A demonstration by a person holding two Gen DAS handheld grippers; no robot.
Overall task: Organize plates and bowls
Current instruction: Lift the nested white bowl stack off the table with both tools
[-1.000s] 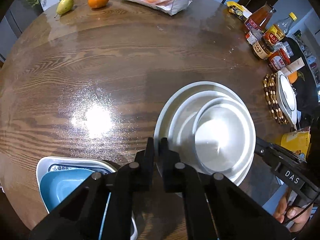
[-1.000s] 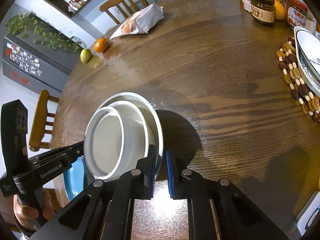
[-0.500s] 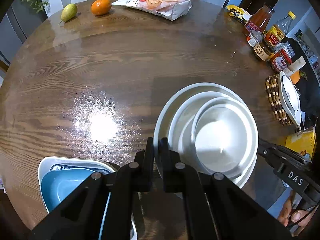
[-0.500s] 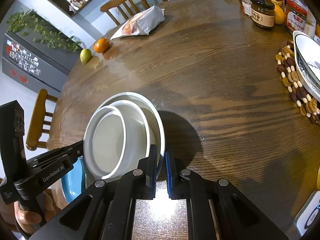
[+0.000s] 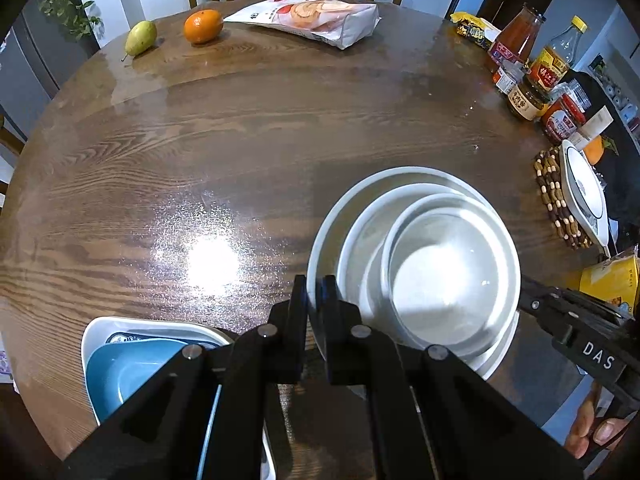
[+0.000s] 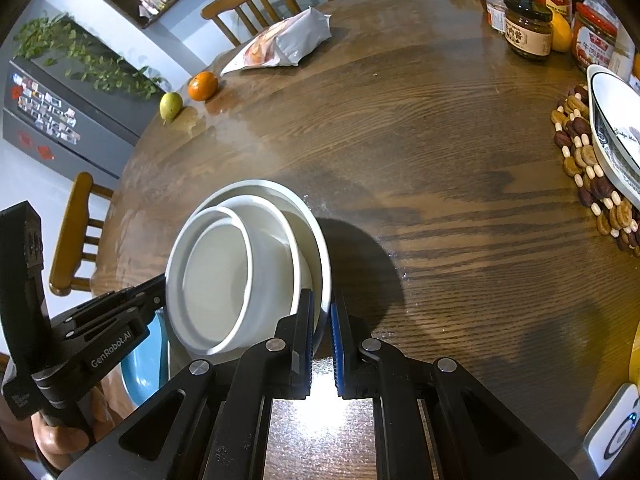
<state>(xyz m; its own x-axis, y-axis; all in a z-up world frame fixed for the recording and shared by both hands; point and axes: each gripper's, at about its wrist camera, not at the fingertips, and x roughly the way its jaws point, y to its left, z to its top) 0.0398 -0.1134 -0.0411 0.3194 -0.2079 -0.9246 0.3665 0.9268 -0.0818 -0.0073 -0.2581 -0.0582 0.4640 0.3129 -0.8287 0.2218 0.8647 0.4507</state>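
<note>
a stack of white dishes sits on the round wooden table (image 5: pixel 200 140) near its front edge: a large white plate (image 5: pixel 344 216) at the bottom, a wide white bowl (image 5: pixel 368 236) on it, and a smaller white bowl (image 5: pixel 452 264) nested inside, offset to one side. the left gripper (image 5: pixel 317 288) has its jaws closed on the near-left rim of the large white plate. the right gripper (image 6: pixel 325 304) is closed on the opposite rim of the same plate, its blue pads (image 6: pixel 335 332) pinching the edge. whether the plate is raised off the table is hard to judge; a dark shadow lies beside it. to the left of the stack, a blue dish (image 5: pixel 132 368) rests inside a white rectangular dish (image 5: pixel 96 332). a patterned bowl (image 6: pixel 616 120) sits on a beaded trivet (image 6: pixel 584 176) at the right edge. far across the table lie a pear (image 5: pixel 140 38), an orange (image 5: pixel 203 26) and a snack bag (image 5: pixel 312 16); jars and bottles (image 5: pixel 528 76) cluster at the right.
</note>
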